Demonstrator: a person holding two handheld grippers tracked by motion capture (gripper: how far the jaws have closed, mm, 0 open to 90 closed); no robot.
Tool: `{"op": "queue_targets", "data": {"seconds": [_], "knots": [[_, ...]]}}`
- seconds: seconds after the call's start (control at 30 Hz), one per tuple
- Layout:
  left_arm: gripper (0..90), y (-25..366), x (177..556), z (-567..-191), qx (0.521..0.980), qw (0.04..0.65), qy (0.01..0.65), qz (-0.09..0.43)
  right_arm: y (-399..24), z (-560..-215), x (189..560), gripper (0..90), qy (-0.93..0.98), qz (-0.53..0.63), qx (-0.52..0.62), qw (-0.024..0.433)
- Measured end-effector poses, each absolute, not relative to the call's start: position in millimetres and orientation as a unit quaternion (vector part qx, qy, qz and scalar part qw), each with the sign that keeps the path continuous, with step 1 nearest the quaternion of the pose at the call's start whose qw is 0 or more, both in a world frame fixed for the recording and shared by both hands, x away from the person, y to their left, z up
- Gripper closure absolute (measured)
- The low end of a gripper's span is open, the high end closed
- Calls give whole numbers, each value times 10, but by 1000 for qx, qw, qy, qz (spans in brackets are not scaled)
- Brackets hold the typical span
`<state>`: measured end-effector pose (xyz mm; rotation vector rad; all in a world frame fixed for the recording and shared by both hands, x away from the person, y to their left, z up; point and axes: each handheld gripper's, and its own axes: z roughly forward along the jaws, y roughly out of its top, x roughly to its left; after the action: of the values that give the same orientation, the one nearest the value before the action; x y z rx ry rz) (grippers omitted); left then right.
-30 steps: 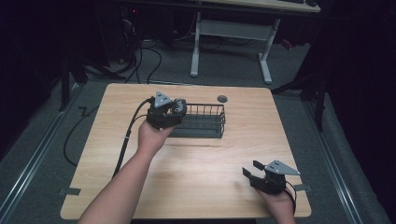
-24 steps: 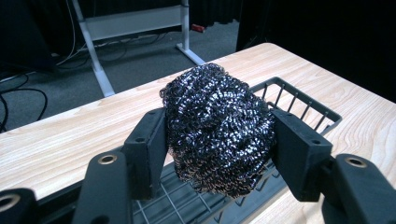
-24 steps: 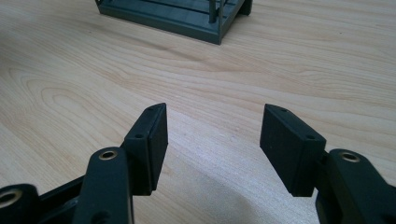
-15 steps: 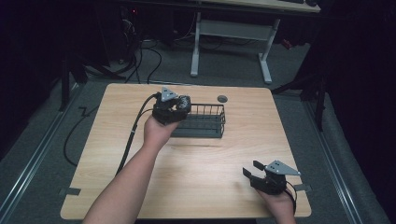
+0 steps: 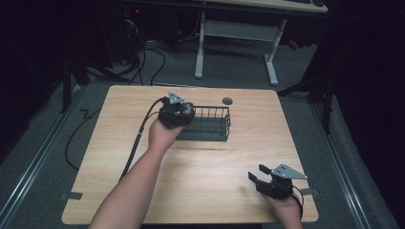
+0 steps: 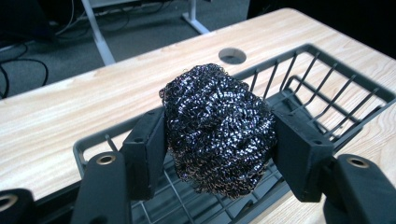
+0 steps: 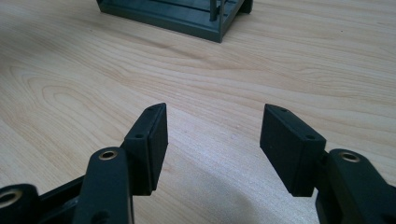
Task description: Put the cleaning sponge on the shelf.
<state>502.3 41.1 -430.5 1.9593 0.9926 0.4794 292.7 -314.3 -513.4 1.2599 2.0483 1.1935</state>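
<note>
In the high view, the left gripper (image 5: 177,112) had shifted slightly right and farther across the table (image 5: 119,157) since a second before, and it now sat over the left end of the wire basket (image 5: 215,125), at the far middle of the table. The right gripper (image 5: 260,174) lay where it had been, at the near right corner, well apart from the basket. The basket itself had not moved, and the round hole (image 5: 227,100) in the tabletop lay just beyond its right end.

In the left gripper view, the left gripper (image 6: 219,140) grasped a dark steel scourer (image 6: 217,128); both pads (image 6: 149,144) pressed into its sides. Its jaws had just been easing apart a little, with the scourer still between them and still pinched. The scourer hung above the basket's (image 6: 327,70) wire floor, inside the line of its rim, with the hole (image 6: 232,55) beyond it.

In the right gripper view, the right gripper (image 7: 212,140) stood released, jaws wide apart with nothing between them, just above bare wood (image 7: 70,84). A corner of the basket (image 7: 187,18) showed at the far edge
</note>
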Motion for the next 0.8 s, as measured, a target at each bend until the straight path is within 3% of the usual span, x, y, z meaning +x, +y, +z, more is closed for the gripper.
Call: {"op": "queue_targets", "data": {"seconds": [0.17,0.43,0.8], "knots": [[381,408,5052,-4366,786,425,406,188,-3147,-5135,2925,419,743,433,457,226],[273,397,5053,-4357,780,428,410,199,-3150,-5135,2920,419,743,433,457,226],[255,449,5012,-4269,778,434,408,202,-3145,-5134,2923,419,744,434,455,228]]}}
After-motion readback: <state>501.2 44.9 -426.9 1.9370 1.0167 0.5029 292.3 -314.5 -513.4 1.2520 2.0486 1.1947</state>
